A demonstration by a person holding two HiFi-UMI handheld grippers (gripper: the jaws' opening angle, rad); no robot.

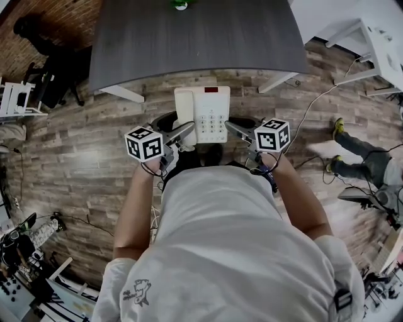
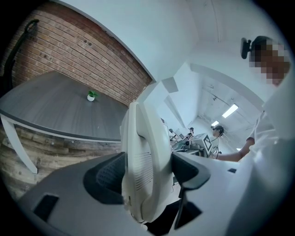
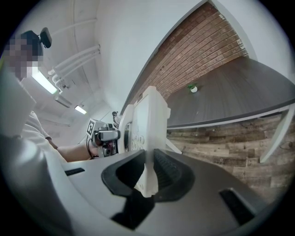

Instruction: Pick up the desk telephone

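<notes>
The white desk telephone [image 1: 204, 115] with its keypad facing up hangs in the air between my two grippers, in front of the table's near edge and over the wood floor. My left gripper [image 1: 183, 133] is shut on its handset side; in the left gripper view the handset [image 2: 144, 156] fills the gap between the dark pads. My right gripper [image 1: 235, 130] is shut on the thin right edge of the telephone [image 3: 150, 120], which sits pinched between the ribbed pads [image 3: 169, 174]. The telephone's underside is hidden.
A dark grey table [image 1: 189, 38] stands just beyond the telephone, with a small green and white object [image 1: 181, 4] at its far edge. A white table [image 1: 371, 44] and a person's legs [image 1: 356, 154] are at the right. A black chair [image 1: 47, 63] stands at the left; cables run over the floor.
</notes>
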